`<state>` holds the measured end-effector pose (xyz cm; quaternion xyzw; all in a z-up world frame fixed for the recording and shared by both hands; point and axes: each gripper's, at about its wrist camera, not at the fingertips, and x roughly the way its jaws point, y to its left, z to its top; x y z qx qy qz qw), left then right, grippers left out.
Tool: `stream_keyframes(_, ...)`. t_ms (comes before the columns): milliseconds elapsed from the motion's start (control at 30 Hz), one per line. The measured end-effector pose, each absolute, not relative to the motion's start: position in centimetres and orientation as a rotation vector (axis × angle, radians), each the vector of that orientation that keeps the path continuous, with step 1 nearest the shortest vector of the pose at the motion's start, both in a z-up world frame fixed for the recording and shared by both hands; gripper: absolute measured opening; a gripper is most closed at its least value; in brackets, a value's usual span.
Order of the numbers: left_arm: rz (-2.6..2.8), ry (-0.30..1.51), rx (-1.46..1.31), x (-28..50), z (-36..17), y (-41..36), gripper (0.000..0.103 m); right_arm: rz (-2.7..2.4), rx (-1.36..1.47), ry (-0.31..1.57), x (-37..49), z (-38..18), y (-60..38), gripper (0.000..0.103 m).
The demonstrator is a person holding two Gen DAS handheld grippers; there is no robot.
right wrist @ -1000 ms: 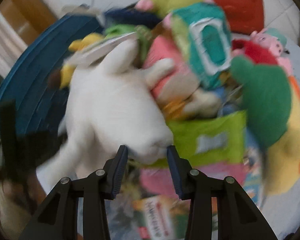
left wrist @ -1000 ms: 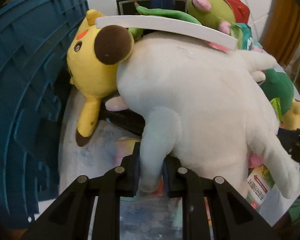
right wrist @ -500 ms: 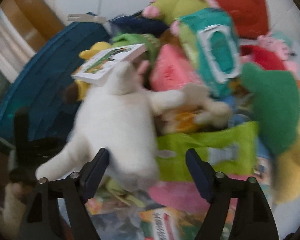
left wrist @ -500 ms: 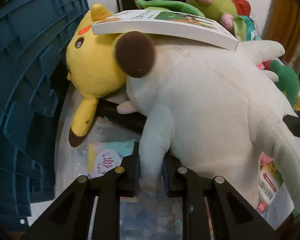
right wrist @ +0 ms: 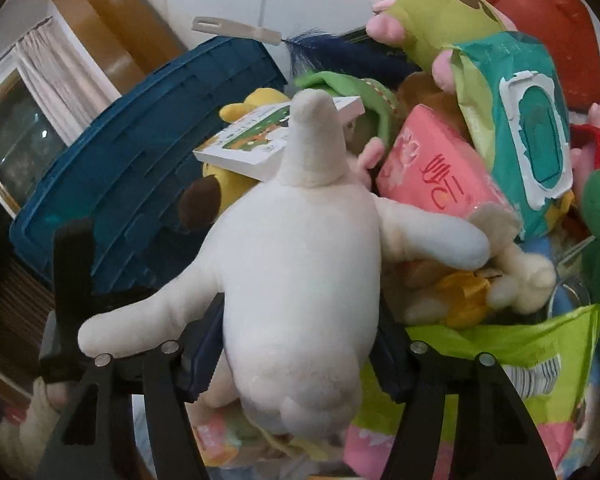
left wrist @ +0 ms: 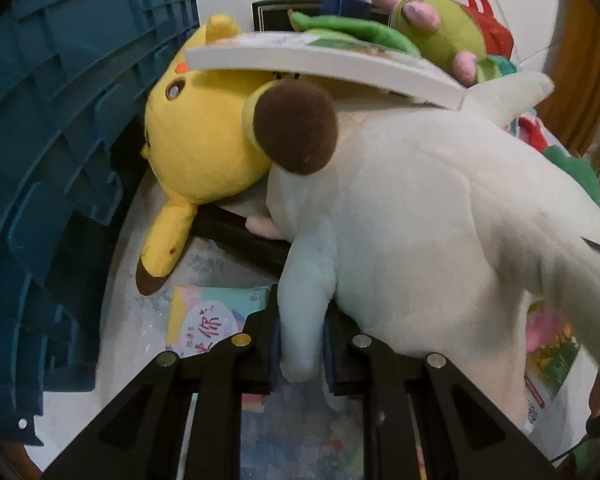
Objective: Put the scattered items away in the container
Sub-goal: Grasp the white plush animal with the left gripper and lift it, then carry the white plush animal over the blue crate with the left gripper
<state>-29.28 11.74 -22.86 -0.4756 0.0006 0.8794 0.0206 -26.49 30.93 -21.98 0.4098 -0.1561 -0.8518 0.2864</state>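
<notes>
White tiled floor behind a heaped surface (left wrist: 116, 280); I am mid-pickup on the white plush toy (left wrist: 420, 220).

My left tool (left wrist: 300, 344) is clamped on one plush leg; my right tool (right wrist: 296, 356) has just been closing, its jaws half-wide either side of the rump, contact unclear; the toy lies beside the blue crate (right wrist: 140, 184); next: firm the grip, lift clear of the book (left wrist: 320, 64), swing left.

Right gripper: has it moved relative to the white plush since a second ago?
Yes. The right gripper has pushed forward along the white plush toward the blue crate; its jaws, recently at the plush's tip, now straddle its body and have just been closing.
</notes>
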Motion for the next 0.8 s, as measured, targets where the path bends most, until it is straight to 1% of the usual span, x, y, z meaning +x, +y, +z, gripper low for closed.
stream_keyframes(167, 2.754, -0.006, -1.384, -27.2, -19.3, 11.4, 0.016, -2.299, 1.021, -0.418, -24.2, -19.6, 32.1, 0.064)
stream_keyframes(333, 2.785, 0.001, -1.276, -25.2, -15.3, 12.6, 0.016, -2.35, 0.925, -0.401, -21.9, -15.0, 33.1, 0.064)
stream_keyframes(433, 2.815, 0.006, -1.2, -24.4, -11.8, 14.9, 0.016, -2.372, 0.867, -0.403, -20.7, -12.2, 33.6, 0.064)
stream_keyframes(600, 2.848, 0.023, -1.107, -23.0, -6.5, 16.3, 0.016, -2.411, 0.774, -0.371, -18.7, -7.6, 34.6, 0.064)
stream_keyframes(800, 2.901, 0.047, -1.012, -22.1, -2.3, 16.8, 0.016, -2.433, 0.68, -0.338, -17.2, -3.6, 35.4, 0.064)
